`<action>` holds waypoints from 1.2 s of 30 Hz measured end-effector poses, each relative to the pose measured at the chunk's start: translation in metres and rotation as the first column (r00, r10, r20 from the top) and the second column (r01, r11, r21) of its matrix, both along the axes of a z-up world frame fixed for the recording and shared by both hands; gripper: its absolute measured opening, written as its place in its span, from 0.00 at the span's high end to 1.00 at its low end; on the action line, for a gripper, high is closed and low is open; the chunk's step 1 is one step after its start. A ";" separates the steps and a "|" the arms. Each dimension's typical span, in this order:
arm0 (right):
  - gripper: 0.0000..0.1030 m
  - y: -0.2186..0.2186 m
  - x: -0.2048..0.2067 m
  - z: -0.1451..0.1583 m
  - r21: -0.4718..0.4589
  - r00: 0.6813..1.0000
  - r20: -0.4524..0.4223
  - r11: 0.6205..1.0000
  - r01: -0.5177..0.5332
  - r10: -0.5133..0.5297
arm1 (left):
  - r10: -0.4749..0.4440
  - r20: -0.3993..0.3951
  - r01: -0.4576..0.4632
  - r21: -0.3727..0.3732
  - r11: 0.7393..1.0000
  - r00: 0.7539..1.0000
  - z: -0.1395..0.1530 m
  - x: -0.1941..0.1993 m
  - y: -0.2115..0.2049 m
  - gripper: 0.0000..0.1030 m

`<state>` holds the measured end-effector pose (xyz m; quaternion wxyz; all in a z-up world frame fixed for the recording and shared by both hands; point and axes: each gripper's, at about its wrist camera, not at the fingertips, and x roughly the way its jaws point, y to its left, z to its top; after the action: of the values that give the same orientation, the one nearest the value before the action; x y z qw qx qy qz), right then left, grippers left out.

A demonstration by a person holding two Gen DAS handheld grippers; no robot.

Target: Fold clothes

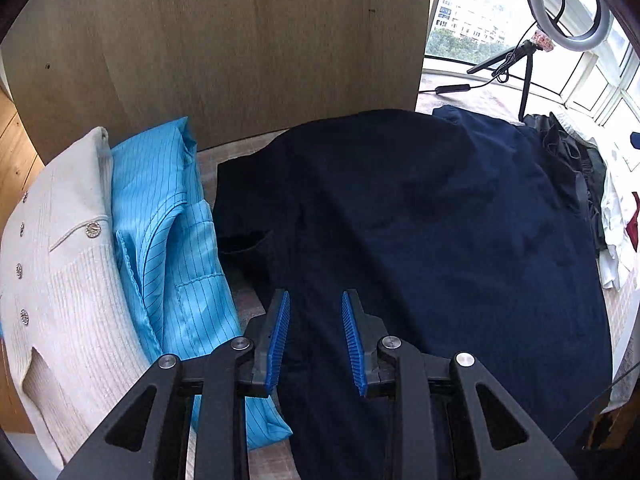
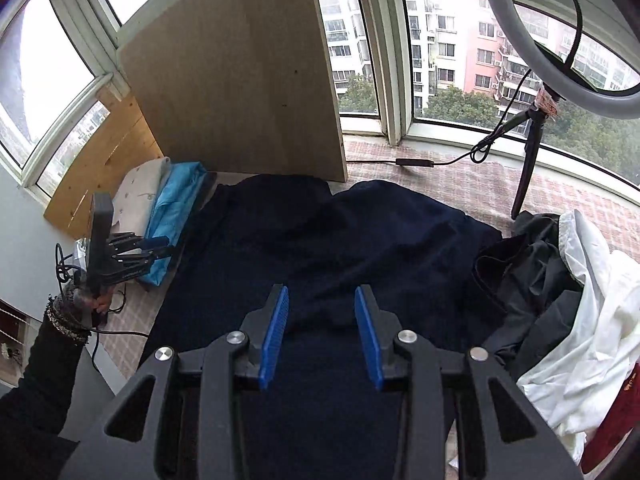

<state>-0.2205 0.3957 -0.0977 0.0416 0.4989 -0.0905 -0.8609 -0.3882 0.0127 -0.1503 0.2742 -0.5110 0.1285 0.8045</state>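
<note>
- the left gripper (image 1: 315,304) hangs over the near left part of the navy garment (image 1: 420,220), blue pads apart, nothing between them.
- the right gripper (image 2: 321,300) sits above the near edge of the same garment (image 2: 320,240), its pads also spread with nothing held.
- the navy garment lies spread flat across the checked cloth surface (image 2: 460,184), filling the middle.
- just left of it, a folded light-blue striped shirt (image 1: 172,232) lies against a folded cream knit cardigan (image 1: 64,264).
- to the right, a heap of black and white clothes (image 2: 560,280).
- behind, an upright wooden board (image 1: 240,48) and a ring light on a tripod (image 2: 532,152) by the window.
</note>
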 end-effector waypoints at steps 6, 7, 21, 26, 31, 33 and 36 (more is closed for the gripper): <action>0.61 0.075 -0.056 -0.059 0.165 0.997 0.058 0.986 0.039 -0.049 | -0.006 -0.024 0.005 -0.031 1.000 1.000 -0.002 -0.031 0.021 0.64; 0.61 0.088 -0.066 -0.071 0.166 0.996 0.075 0.985 0.044 -0.057 | 0.001 -0.024 -0.002 -0.039 0.999 1.000 -0.003 -0.042 0.026 0.64; 0.47 0.142 -0.139 -0.185 0.195 0.966 0.239 0.970 -0.146 0.097 | -0.012 0.034 0.018 -0.179 0.984 0.999 -0.053 -0.109 0.069 0.64; 0.98 0.138 -0.129 -0.185 0.196 0.964 0.234 0.966 -0.171 0.123 | 0.025 0.048 -0.015 -0.213 0.977 0.999 -0.066 -0.120 0.061 0.64; 0.97 0.149 -0.104 -0.163 0.384 0.977 0.211 0.922 -0.047 -0.038 | 0.052 0.057 -0.037 -0.241 0.970 0.997 -0.079 -0.125 0.049 0.60; 0.95 0.154 -0.098 -0.160 0.389 0.976 0.212 0.921 -0.032 -0.056 | 0.051 0.057 -0.036 -0.242 0.970 0.997 -0.077 -0.125 0.047 0.60; 0.82 0.142 -0.101 -0.148 0.392 0.981 0.192 0.918 -0.062 -0.016 | 0.040 0.037 -0.030 -0.252 0.967 0.998 -0.072 -0.125 0.047 0.60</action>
<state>-0.3212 0.5377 -0.2459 -0.0588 0.5786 0.0881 -0.8087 -0.5135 0.0600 -0.2221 0.1957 -0.5606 0.2143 0.7755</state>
